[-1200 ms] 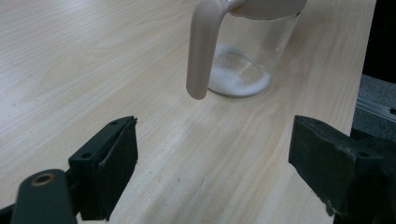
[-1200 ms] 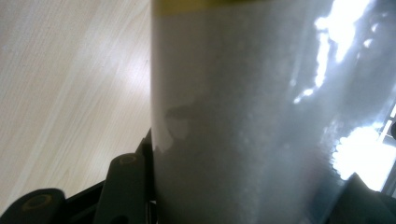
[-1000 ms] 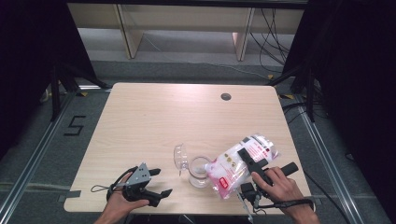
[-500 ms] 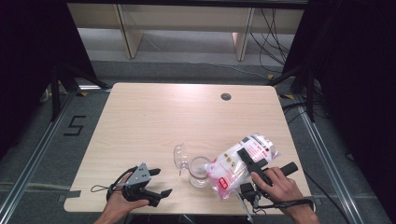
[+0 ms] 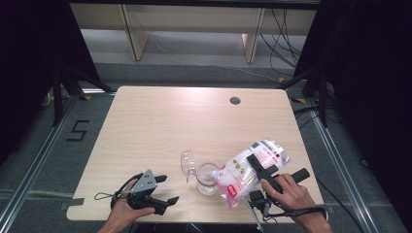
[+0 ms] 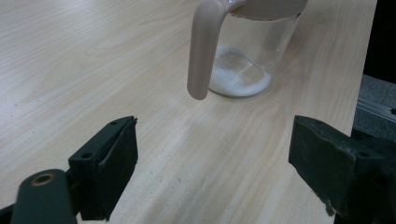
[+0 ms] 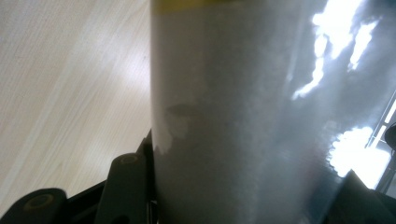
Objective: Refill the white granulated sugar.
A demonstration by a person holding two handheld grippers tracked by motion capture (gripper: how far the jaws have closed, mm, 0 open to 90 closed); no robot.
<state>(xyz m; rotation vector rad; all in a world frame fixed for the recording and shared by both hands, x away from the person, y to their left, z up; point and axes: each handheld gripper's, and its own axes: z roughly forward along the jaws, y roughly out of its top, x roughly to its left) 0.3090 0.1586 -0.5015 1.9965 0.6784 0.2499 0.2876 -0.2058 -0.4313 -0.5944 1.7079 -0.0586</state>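
Bag [image 5: 245,170] lies tilted, long axis diagonal, lower end at jar [image 5: 207,177] near the table's [image 5: 160,121] front edge; right gripper [image 5: 256,167] clamps it; left gripper [image 5: 163,191] jaws apart.

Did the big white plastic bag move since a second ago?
No. The white plastic bag still tilts over the clear glass jar, equally far from the dark round hole in the table, clamped in the right gripper.
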